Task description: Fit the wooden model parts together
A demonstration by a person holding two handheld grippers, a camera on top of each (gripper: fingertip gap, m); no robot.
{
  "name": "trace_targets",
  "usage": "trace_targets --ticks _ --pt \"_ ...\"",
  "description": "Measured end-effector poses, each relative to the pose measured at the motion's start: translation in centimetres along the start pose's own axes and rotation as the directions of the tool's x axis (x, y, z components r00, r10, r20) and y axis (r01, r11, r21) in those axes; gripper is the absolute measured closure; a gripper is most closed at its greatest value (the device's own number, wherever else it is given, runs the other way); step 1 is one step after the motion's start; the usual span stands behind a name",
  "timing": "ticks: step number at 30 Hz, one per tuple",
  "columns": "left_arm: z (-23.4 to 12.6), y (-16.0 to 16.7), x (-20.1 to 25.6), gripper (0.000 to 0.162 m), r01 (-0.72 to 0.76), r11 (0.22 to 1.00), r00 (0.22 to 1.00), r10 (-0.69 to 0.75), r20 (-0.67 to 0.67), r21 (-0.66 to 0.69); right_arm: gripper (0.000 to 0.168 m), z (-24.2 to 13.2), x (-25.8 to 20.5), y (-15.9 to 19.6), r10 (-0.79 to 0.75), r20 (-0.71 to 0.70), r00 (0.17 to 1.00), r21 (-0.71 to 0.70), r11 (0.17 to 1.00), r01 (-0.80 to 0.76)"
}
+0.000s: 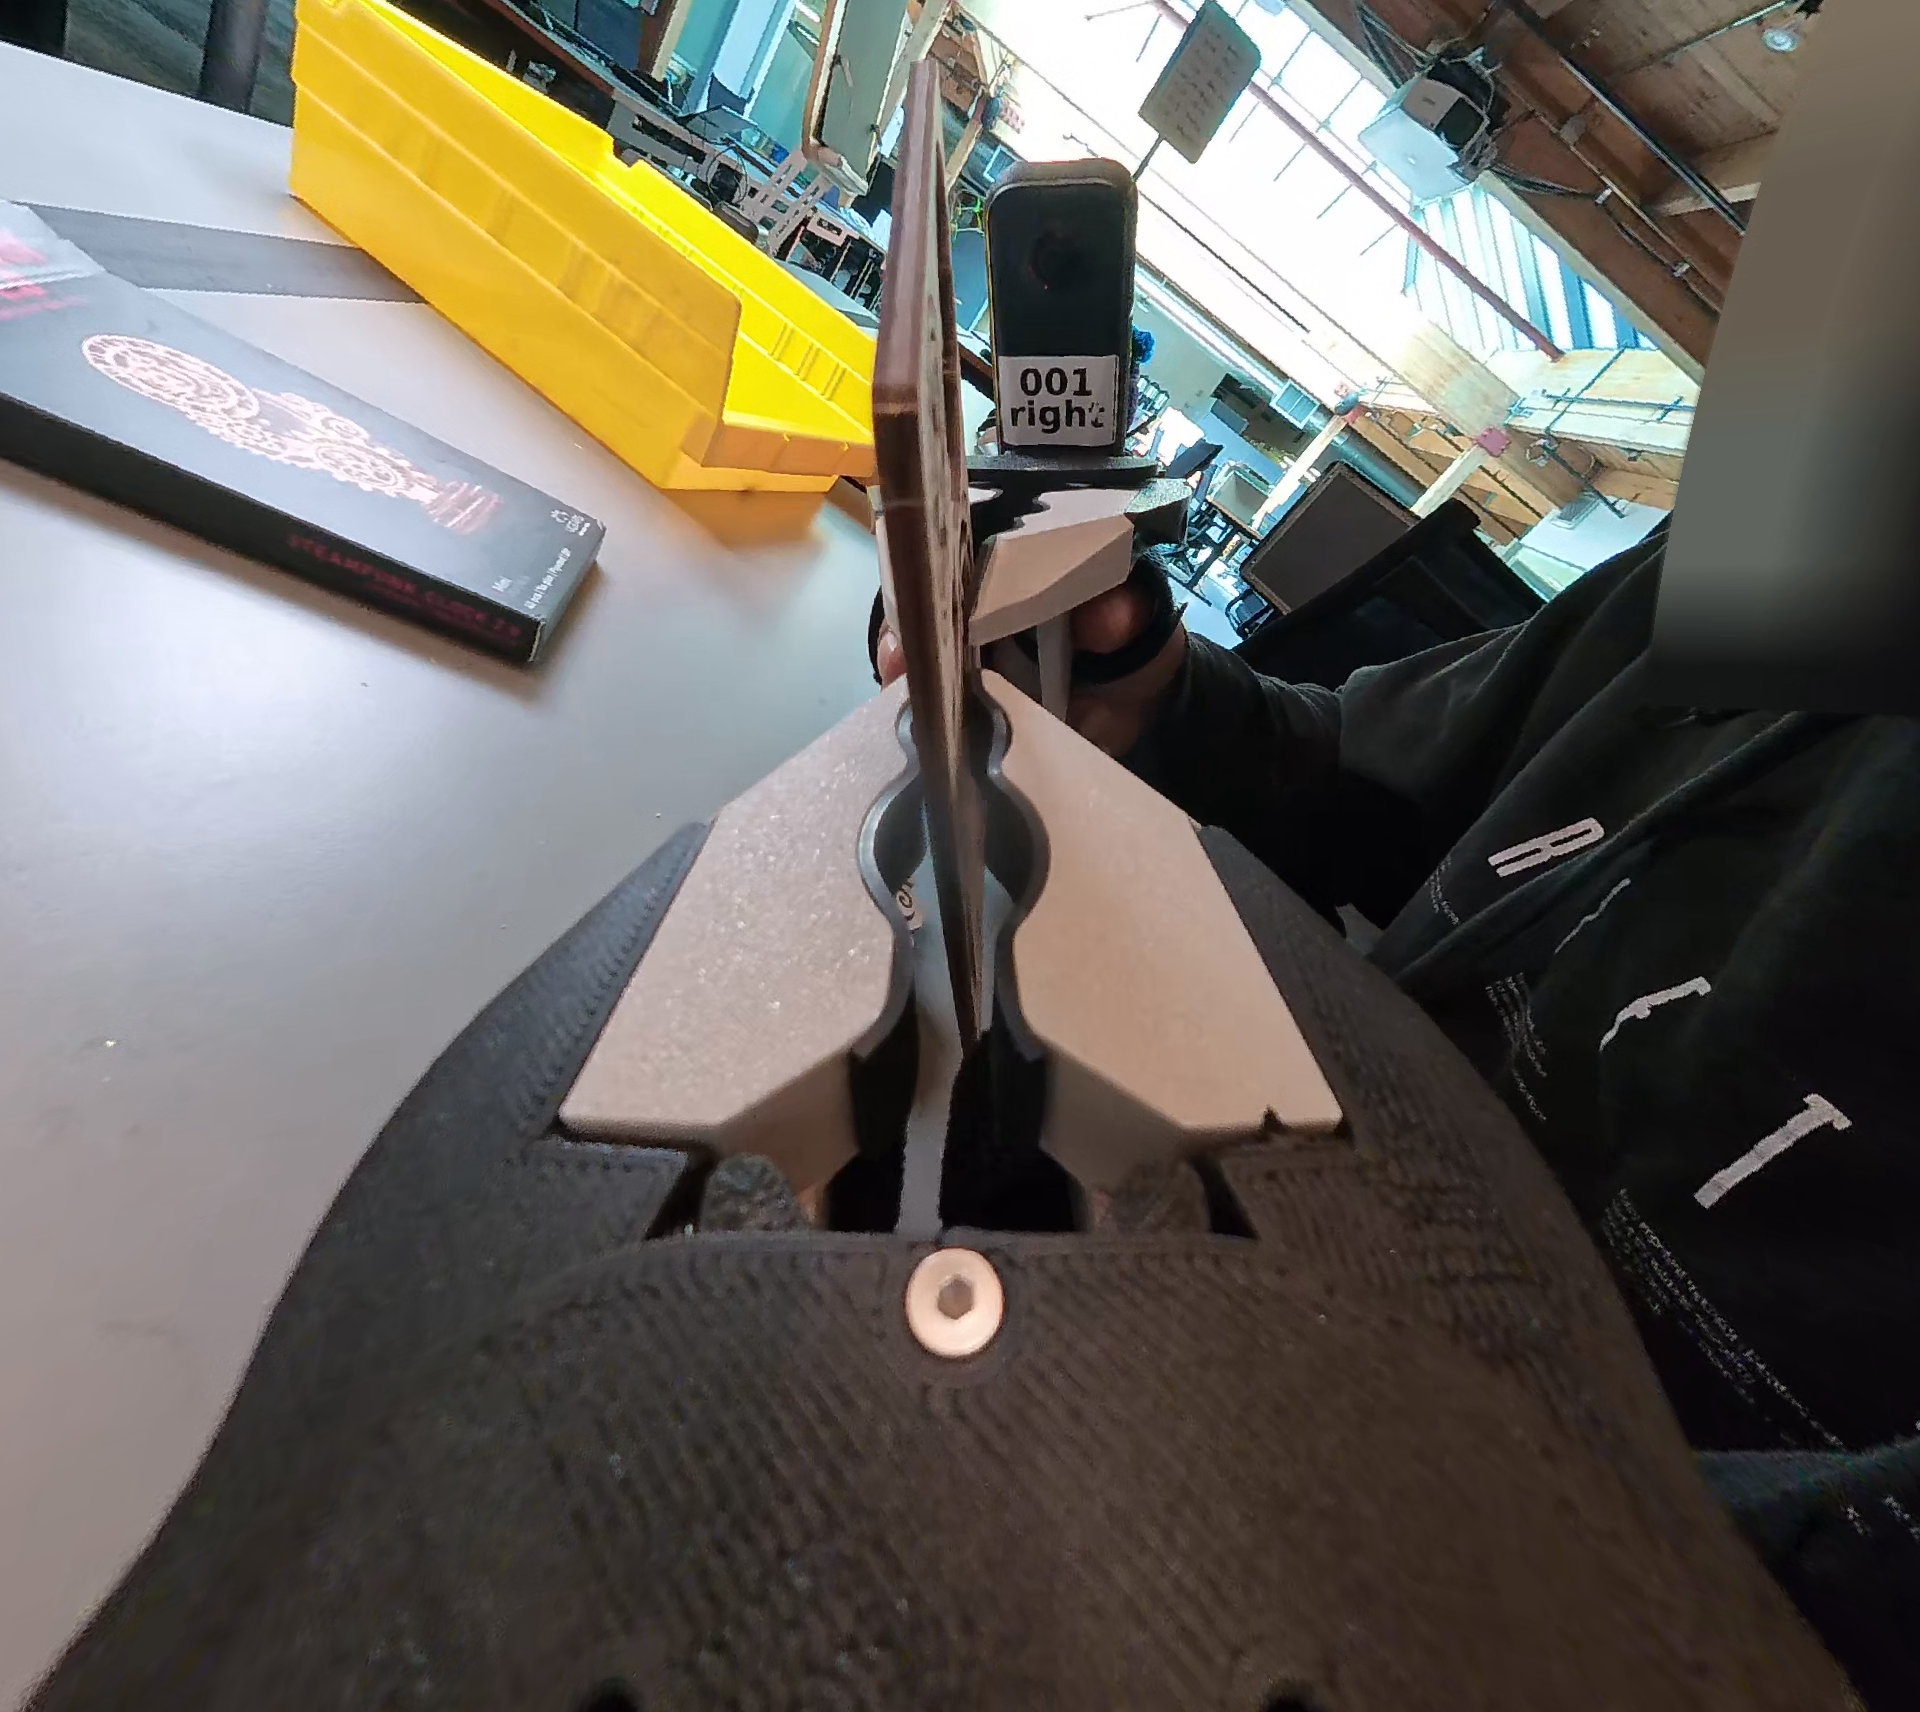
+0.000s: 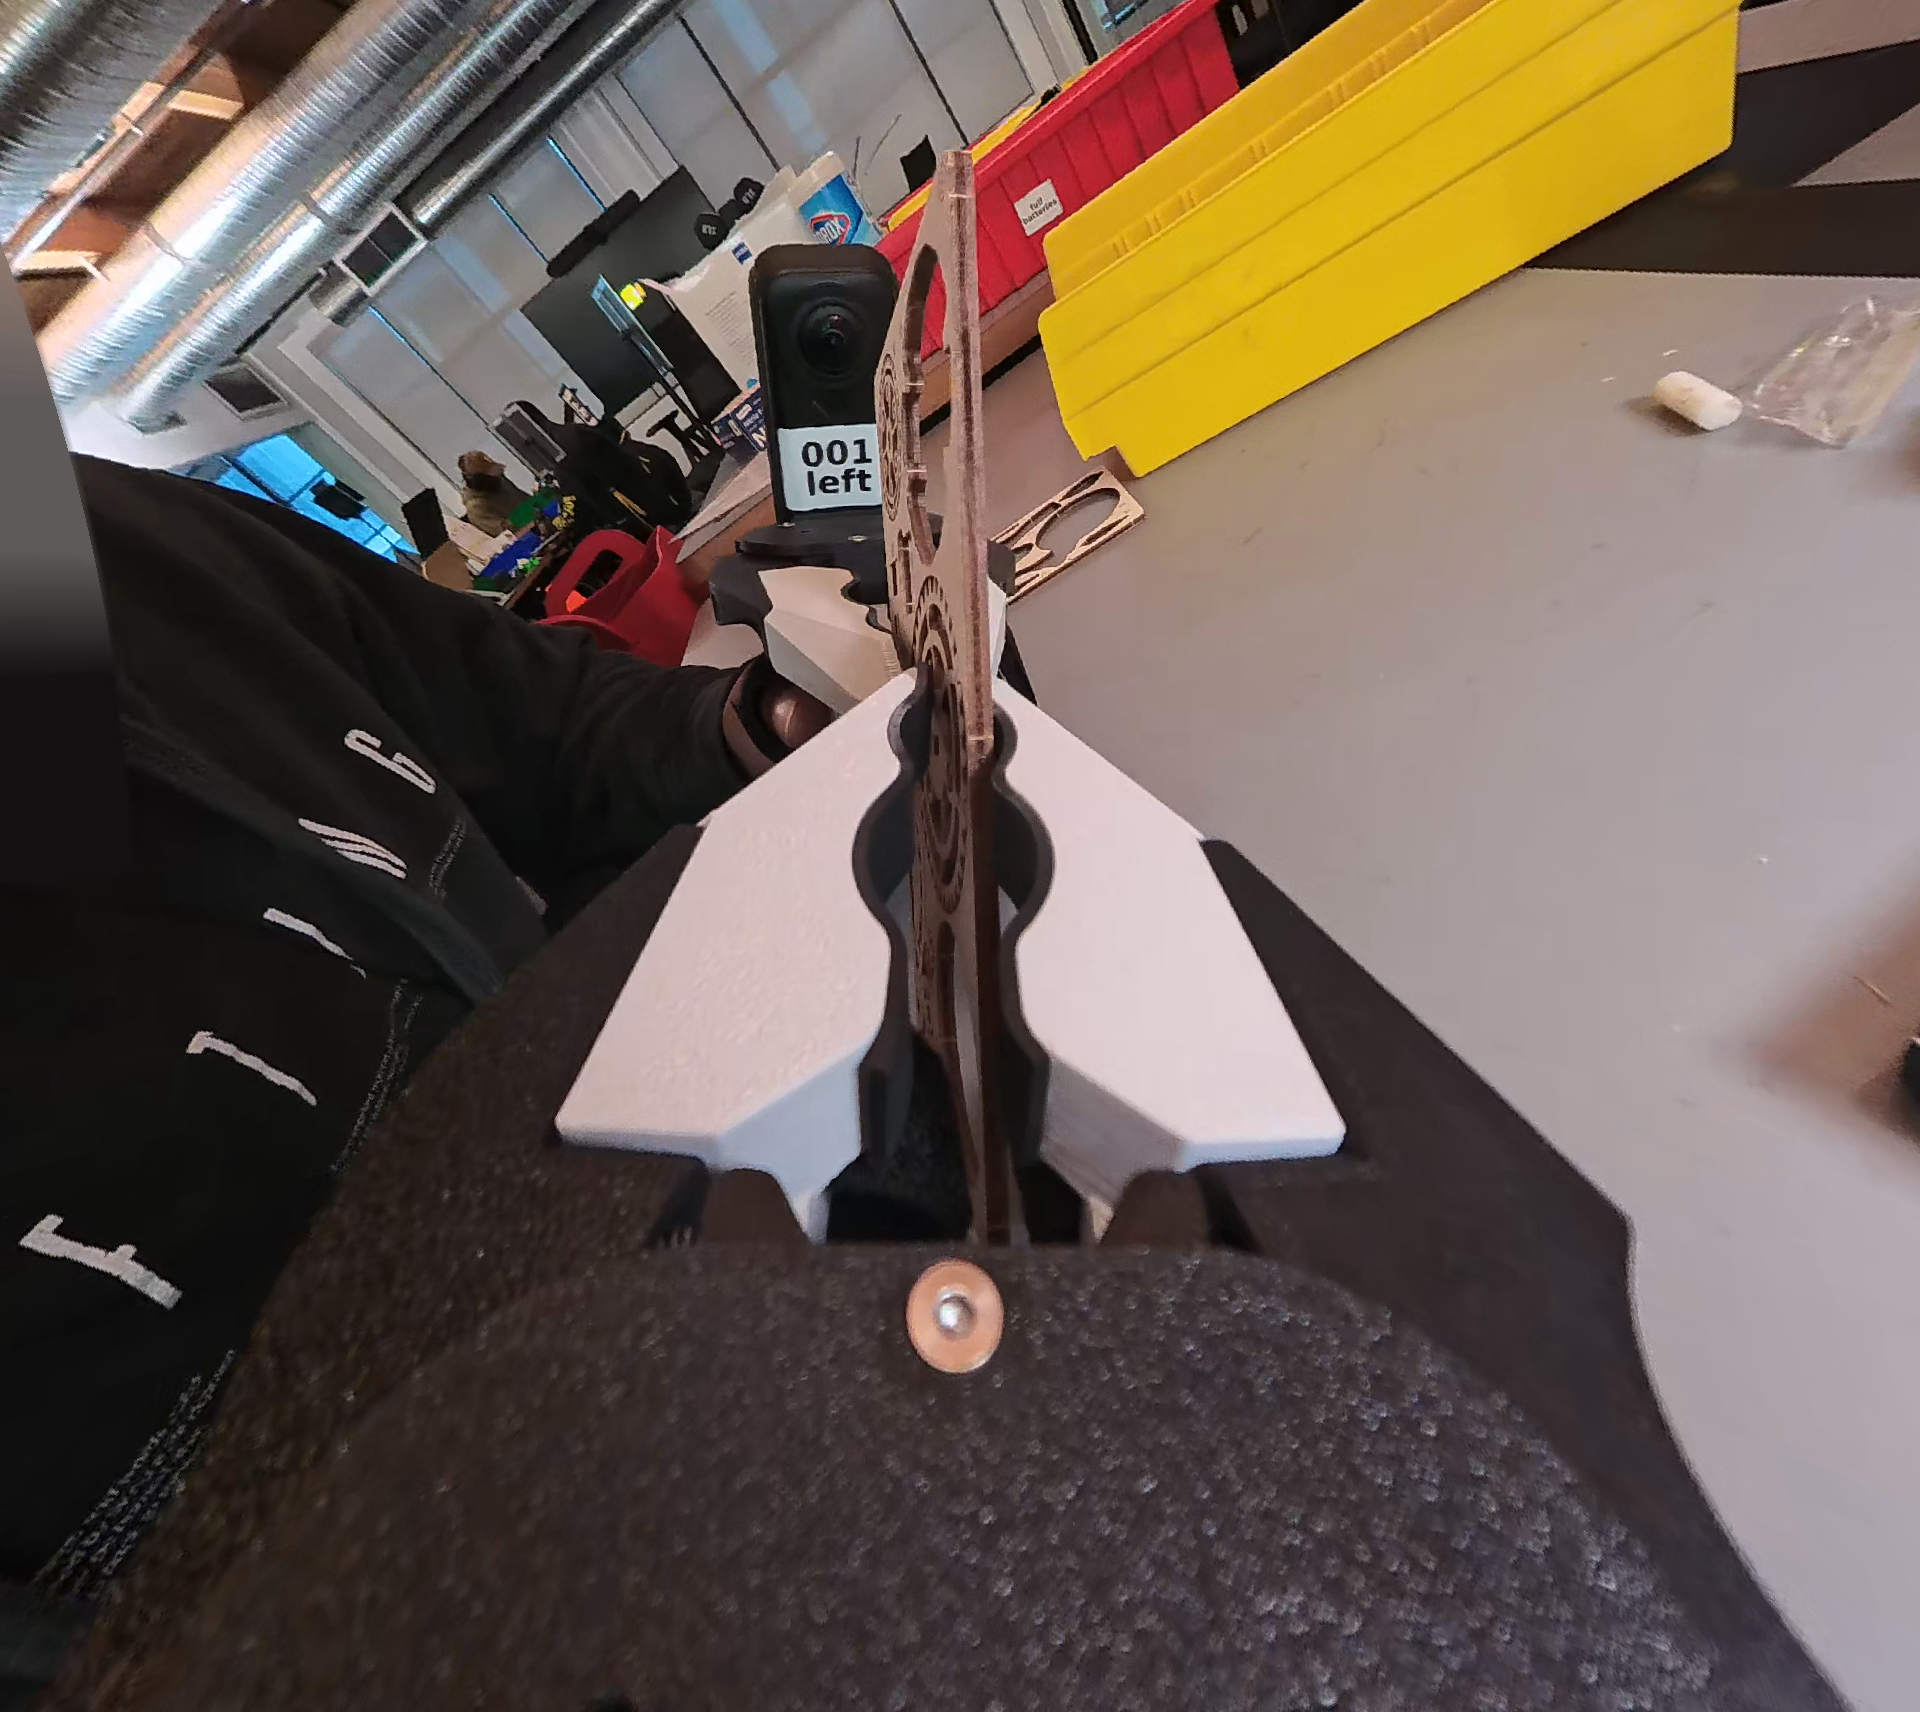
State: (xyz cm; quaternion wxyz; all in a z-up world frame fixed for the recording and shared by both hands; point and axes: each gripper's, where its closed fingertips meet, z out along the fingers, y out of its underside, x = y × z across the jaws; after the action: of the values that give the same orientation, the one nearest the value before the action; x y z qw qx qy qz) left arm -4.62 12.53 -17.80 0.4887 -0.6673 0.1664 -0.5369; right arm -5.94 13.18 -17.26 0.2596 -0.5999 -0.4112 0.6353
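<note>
A thin wooden sheet of laser-cut model parts [image 1: 920, 374] stands on edge in the air above the grey table, seen edge-on in both views. My left gripper [image 1: 951, 706] is shut on its near end. My right gripper [image 1: 977, 550] faces it from the far side and is shut on the other end. In the right wrist view the same sheet [image 2: 951, 415], with gear-shaped cut-outs, runs from my right gripper [image 2: 951, 706] to my left gripper [image 2: 914, 623]. The two grippers point at each other, close together.
A yellow bin [image 1: 499, 208] lies on the table behind the sheet; it also shows in the right wrist view [image 2: 1403, 208], beside a red bin [image 2: 1101, 135]. A black box [image 1: 260, 436], an emptied wooden frame [image 2: 1070, 530], a small white piece [image 2: 1696, 398] and a clear bag [image 2: 1839, 374] lie on the table. My left and right fingertips are right by each other.
</note>
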Motion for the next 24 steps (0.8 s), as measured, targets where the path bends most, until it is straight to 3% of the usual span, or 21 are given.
trace_targets --ticks 14,24 --pt "-0.17 -0.3 -0.75 0.153 0.036 0.999 0.999 -0.036 0.022 0.027 0.167 -0.06 0.56 -0.05 0.033 -0.003 0.999 0.014 0.999 -0.033" --pt "-0.44 -0.81 -0.76 0.16 0.087 0.994 0.996 -0.087 -0.01 0.06 0.166 -0.37 0.63 -0.55 0.088 0.029 0.996 0.049 0.995 -0.09"
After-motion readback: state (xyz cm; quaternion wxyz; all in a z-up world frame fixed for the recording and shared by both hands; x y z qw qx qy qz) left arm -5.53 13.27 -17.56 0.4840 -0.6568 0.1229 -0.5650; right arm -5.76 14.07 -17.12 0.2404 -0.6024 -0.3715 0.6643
